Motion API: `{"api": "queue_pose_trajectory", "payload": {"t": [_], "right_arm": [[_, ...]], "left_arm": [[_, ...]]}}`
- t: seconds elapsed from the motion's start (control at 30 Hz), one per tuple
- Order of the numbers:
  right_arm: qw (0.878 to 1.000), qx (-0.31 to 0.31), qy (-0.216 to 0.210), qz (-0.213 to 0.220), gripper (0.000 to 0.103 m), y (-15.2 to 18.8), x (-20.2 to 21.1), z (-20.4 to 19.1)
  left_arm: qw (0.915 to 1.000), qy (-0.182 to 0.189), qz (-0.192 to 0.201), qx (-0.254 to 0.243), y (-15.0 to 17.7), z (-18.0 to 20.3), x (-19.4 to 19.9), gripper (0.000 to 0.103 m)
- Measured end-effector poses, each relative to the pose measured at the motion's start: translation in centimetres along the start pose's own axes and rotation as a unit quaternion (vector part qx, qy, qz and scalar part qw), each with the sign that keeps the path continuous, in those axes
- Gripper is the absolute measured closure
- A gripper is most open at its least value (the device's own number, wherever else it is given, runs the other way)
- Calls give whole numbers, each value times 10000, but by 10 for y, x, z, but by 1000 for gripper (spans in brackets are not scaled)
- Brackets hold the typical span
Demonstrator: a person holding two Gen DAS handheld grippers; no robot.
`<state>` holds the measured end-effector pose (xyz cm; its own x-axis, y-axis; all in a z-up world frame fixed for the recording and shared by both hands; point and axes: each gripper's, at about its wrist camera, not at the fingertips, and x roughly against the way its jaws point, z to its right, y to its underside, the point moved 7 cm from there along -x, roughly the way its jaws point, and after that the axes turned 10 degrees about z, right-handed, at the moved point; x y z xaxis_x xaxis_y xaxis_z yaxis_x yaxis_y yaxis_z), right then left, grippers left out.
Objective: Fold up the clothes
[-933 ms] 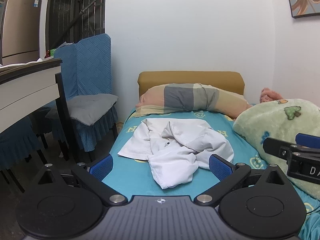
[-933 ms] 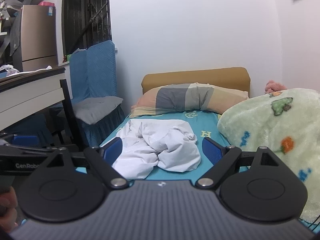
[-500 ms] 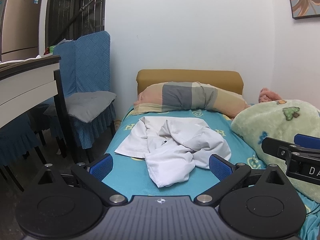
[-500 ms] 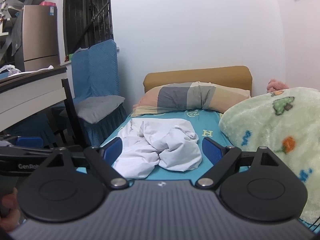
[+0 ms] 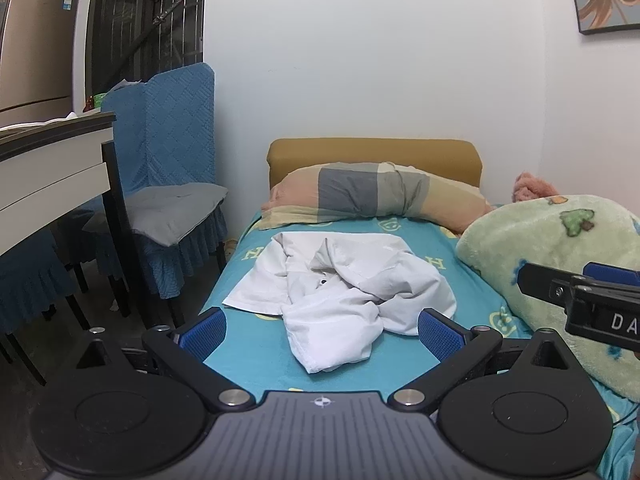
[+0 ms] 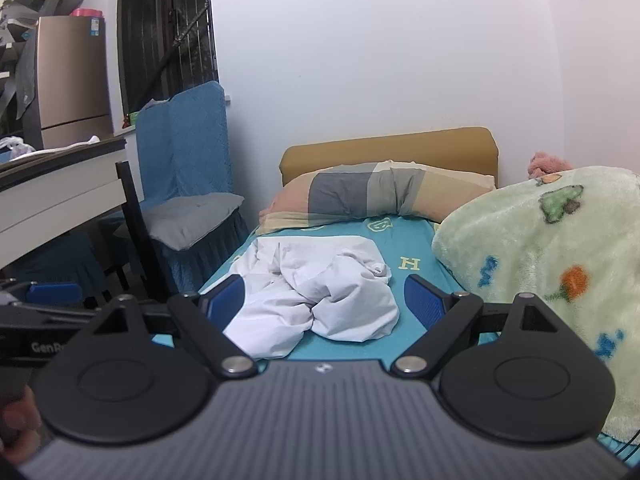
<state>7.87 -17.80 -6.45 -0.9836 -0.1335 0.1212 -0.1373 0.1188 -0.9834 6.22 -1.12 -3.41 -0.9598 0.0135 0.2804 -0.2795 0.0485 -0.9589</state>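
A crumpled white shirt (image 5: 340, 288) lies in a heap in the middle of the turquoise bed sheet (image 5: 256, 356); in the right wrist view the white shirt (image 6: 320, 292) shows from a lower angle. My left gripper (image 5: 322, 330) hangs open above the near end of the bed, short of the cloth, with nothing between its blue pads. My right gripper (image 6: 324, 304) is also open and empty, held low before the heap. From the left wrist view the right gripper (image 5: 580, 292) shows at the right edge; the left gripper (image 6: 48, 300) shows at the left edge of the right wrist view.
A patchwork pillow (image 5: 380, 196) lies against the tan headboard (image 5: 372, 154). A green fleece blanket (image 6: 540, 264) is heaped along the bed's right side. Left of the bed stand a blue-covered chair (image 5: 172, 184) with a grey cushion and a white table (image 5: 48, 168).
Both grippers have drifted slightly, so the bed and shirt shift a little in view. Both stay open; the shirt has not moved.
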Motion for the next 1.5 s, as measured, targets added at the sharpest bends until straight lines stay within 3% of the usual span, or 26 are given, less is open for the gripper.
{"api": "queue_pose_trajectory", "payload": {"t": [0.23,0.37,0.53,0.67,0.8,0.93,1.17,1.23,1.27,1.3,1.33,1.37,1.43,1.5], "right_arm": [[9996,51,167,228,15,-7,3,13],[9992,-88,265,282,15,-7,3,30],[9994,-231,7,252,15,4,-2,33],[9985,-319,-420,-163,15,24,-28,19],[9971,-6,-537,-538,15,35,-90,-10],[9923,138,-693,-1017,16,56,-185,-39],[9848,784,-517,-1462,16,103,-332,-71],[9817,965,-373,-1600,36,113,-357,-70],[9805,994,-322,-1665,41,116,-364,-69],[9794,1008,-277,-1730,56,119,-370,-67],[9793,995,-265,-1744,79,118,-372,-65],[9807,975,-226,-1682,88,114,-370,-63],[9851,912,-122,-1455,95,98,-360,-56],[9886,891,-70,-1208,96,76,-339,-50]], "left_arm": [[9997,7,-2,225,-24,12,-5,0],[9999,3,114,-23,-56,29,-12,0],[9988,105,99,473,-77,19,-26,0],[9964,79,-66,843,-67,-15,-44,0],[9929,24,-167,1177,-49,-60,-60,0],[9893,-170,-319,1411,-22,-99,-80,0],[9706,-294,-870,2227,27,-144,-120,0],[9671,-258,-918,2360,36,-151,-129,0],[9660,-271,-973,2381,40,-153,-133,0],[9648,-283,-1028,2403,44,-156,-137,0],[9629,-242,-1067,2466,47,-157,-139,0],[9610,-201,-1106,2529,50,-159,-140,0],[9584,-141,-1133,2617,51,-154,-144,0],[9591,-116,-1113,2602,48,-151,-141,0]]}}
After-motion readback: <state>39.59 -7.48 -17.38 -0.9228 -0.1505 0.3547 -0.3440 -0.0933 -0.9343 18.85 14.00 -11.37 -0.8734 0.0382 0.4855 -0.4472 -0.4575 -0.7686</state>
